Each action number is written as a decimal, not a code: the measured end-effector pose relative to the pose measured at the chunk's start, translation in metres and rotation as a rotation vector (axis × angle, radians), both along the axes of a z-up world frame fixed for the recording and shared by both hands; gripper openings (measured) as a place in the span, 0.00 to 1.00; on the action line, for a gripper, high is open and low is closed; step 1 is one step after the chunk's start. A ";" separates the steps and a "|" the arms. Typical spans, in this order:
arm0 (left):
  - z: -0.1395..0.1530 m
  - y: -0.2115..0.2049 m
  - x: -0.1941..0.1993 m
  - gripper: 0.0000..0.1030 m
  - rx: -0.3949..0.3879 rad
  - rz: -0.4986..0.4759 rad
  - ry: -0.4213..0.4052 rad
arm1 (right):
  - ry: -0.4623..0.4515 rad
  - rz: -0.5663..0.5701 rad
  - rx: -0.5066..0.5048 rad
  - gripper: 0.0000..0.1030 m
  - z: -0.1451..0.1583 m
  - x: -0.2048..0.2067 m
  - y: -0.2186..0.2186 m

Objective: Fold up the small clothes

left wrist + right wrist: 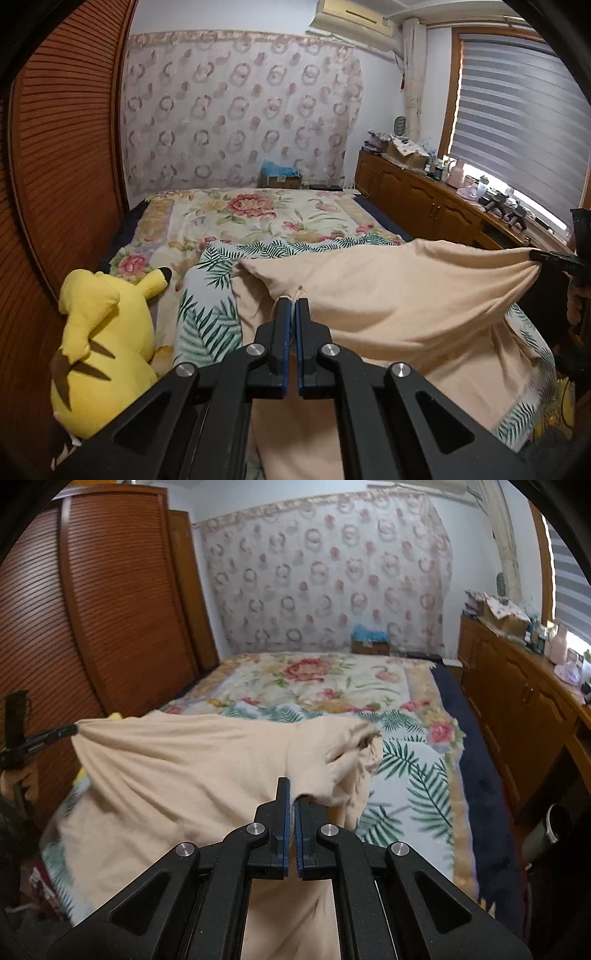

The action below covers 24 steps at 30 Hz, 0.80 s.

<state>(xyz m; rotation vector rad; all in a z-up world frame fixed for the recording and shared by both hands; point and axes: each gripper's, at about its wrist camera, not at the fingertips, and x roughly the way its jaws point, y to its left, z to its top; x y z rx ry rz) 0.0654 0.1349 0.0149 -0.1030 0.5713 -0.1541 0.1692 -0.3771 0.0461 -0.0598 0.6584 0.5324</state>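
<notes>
Black tongs with blue pads fill the foreground of both wrist views, each pair clamped on a peach garment (388, 295) held stretched above a bed (258, 214). The left gripper (293, 306) is closed on one bunched edge of the cloth, where a thin pale cord runs between its pads. The right gripper (293, 801) pinches another edge, its jaws nearly shut with fabric caught between them. Seen from the left wrist, the right gripper's tips pull a corner of the garment taut at the far right; seen from the right wrist, the left gripper does the same at the far left, a hand (22, 782) visible on its handle.

The garment sags between the two grips and drapes down onto a palm-leaf sheet (413, 775) spread over the near end of the bed. One crumpled part of the cloth folds over near the right gripper. Beyond the sheet lies a floral blanket (325, 679) that reaches toward the bed's far edge.

A yellow plush toy (99, 343) sits at the bed's left edge, beside a slatted wooden wardrobe (62, 147). A patterned curtain (240, 110) covers the far wall. A wooden cabinet (424, 195) crowded with small items runs along the right side under a window blind (517, 122).
</notes>
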 end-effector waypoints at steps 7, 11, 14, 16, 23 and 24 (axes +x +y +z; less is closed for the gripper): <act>-0.005 0.010 -0.045 0.00 0.009 0.023 0.019 | 0.004 0.019 -0.020 0.00 0.021 -0.065 -0.026; -0.033 0.008 -0.052 0.01 0.001 0.047 0.100 | 0.024 0.015 -0.026 0.00 0.018 -0.089 -0.036; -0.059 0.004 -0.056 0.11 0.014 0.046 0.161 | 0.071 0.010 -0.069 0.01 -0.010 -0.097 -0.033; -0.071 0.002 -0.056 0.16 0.014 0.050 0.206 | 0.109 0.006 -0.094 0.05 -0.029 -0.098 -0.032; -0.082 0.000 -0.066 0.31 0.014 0.081 0.229 | 0.111 -0.055 -0.170 0.54 -0.054 -0.086 -0.031; -0.082 0.000 -0.067 0.31 0.014 0.082 0.230 | 0.098 -0.060 -0.169 0.54 -0.053 -0.084 -0.030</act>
